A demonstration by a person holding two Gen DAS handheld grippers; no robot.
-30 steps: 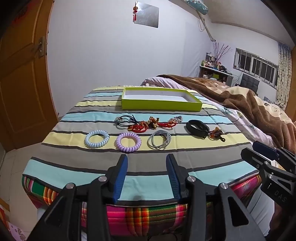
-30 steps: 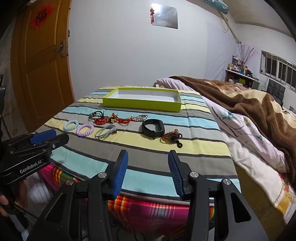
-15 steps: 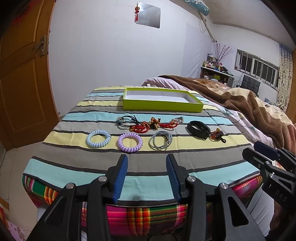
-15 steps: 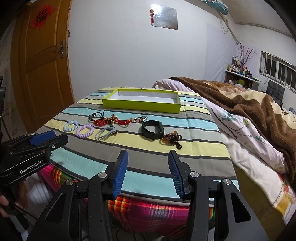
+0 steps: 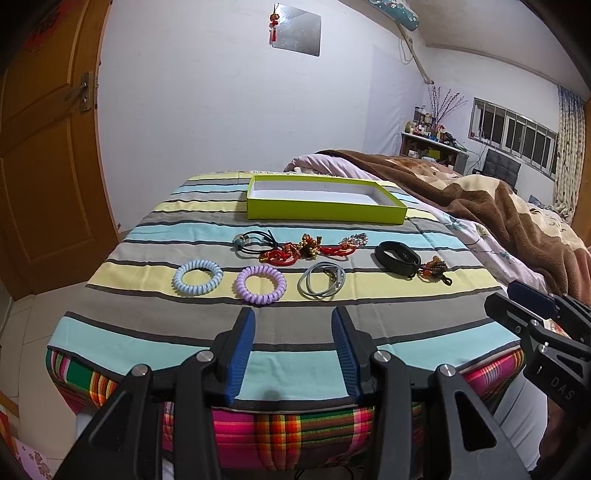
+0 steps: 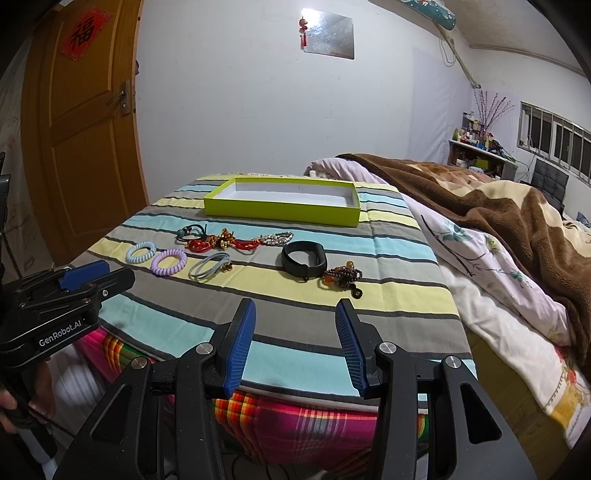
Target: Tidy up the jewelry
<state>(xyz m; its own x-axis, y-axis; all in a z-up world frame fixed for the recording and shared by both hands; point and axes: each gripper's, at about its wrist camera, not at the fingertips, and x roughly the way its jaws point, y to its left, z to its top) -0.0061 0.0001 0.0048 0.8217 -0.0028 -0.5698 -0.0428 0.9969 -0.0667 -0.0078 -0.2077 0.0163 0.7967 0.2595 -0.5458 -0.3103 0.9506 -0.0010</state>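
White lettering reading "GenRobot.AI" runs along the black body of the left tool (image 6: 94, 275). The letters "DAS" mark the right tool (image 5: 532, 295). A red diamond paper sign (image 6: 84, 35) on the wooden door (image 6: 85, 147) bears the character "福".

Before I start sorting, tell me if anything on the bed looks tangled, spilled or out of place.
One thing stands out: the red knotted cord bracelets lie bunched together, overlapping the black elastic hair tie. The other pieces lie apart, and the lime-green shallow cardboard tray sits flat and empty.
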